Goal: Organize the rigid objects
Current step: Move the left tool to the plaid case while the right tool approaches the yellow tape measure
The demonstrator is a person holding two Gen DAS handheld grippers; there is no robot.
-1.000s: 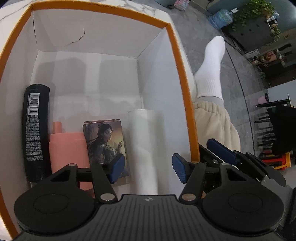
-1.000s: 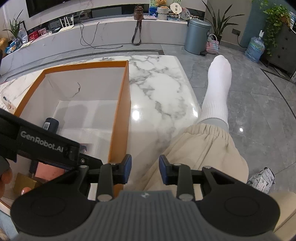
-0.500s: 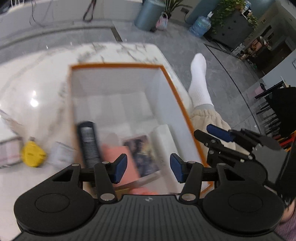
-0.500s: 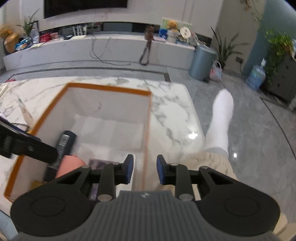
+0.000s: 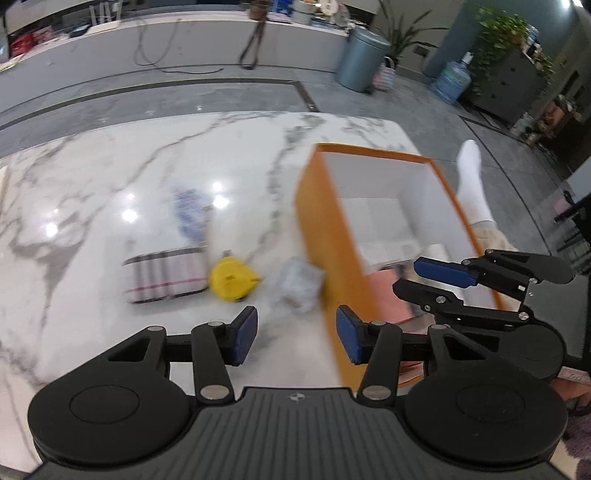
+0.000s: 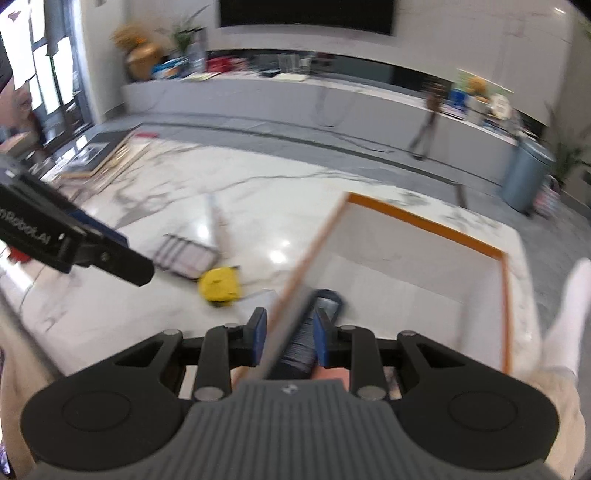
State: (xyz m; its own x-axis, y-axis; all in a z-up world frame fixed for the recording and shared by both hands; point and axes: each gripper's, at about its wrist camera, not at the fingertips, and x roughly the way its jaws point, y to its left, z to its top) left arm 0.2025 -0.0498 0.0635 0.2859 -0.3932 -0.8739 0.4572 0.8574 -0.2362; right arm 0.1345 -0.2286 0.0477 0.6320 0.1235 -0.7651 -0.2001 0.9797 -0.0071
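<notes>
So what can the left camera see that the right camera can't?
Only the left wrist view shows the crinkly clear packet beside the orange box, and the water jug on the floor.

Only the right wrist view shows the dark TV screen and a black bottle in the box.

Both show the yellow tape measure, the striped pouch and the marble table.

- Left tongs (image 5: 295, 339): black linked arms with silver screw heads, blue rubber pads (image 5: 245, 334), two round black discs over a ribbed grey housing.
- Right tongs (image 6: 290, 339): same black frame, blue pads (image 6: 260, 334), silver pivots, small emblem on the ribbed housing.
- White lettering on a black side bar (image 6: 29, 229).
- White sock (image 5: 471, 181), beige trousers (image 5: 493, 236).
</notes>
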